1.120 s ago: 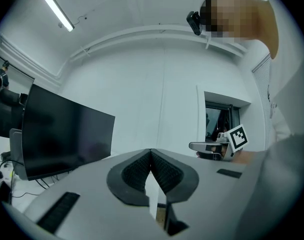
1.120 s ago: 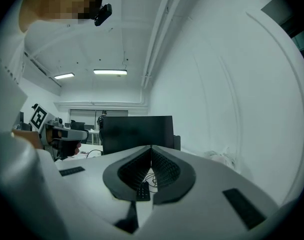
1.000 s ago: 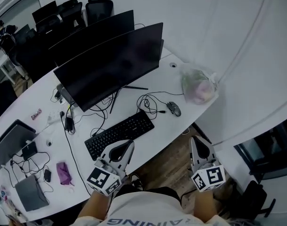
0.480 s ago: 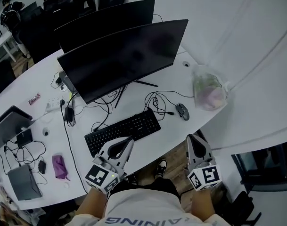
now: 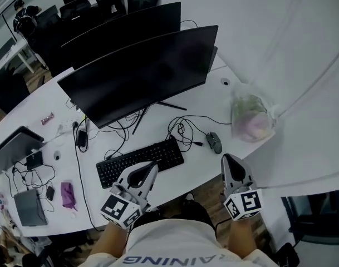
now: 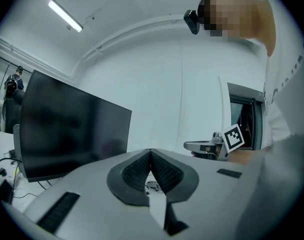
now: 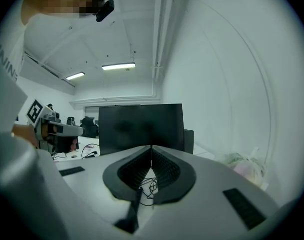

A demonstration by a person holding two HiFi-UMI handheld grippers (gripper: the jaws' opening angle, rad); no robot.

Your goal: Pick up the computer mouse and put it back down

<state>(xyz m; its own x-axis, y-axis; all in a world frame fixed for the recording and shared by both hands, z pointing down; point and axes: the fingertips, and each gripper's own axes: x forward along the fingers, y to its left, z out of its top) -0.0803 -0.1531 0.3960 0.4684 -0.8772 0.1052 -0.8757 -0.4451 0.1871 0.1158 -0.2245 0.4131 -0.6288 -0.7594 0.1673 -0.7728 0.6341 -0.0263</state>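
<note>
**Both claws shut and short of the mouse: open the right one before reaching**

I judge the step in hand to be the approach. In the head view the computer mouse [image 5: 214,142] lies on the white bench [image 5: 214,96], just right of the keyboard [image 5: 140,161], with its cable [image 5: 183,128] looped behind it. My right claw [image 5: 229,160] hangs off the bench's near edge, pads together and holding nothing. The left claw [image 5: 151,169] sits near the keyboard's front edge, also closed and empty.

To do this well, I'd use the right claw, since it is the nearer one. I'd spread its jaws before it reaches the mouse, come in low along the mouse's length, and close on its two sides, keeping clear of the cable loop.

The head view alone shows the mouse. The right gripper view confirms the pads meet, and shows a bit of cable below them and the monitor [image 7: 141,126] ahead, but no mouse. The left gripper view shows its own closed pads and the right claw's marker cube [image 6: 233,137] off to the side.
</note>
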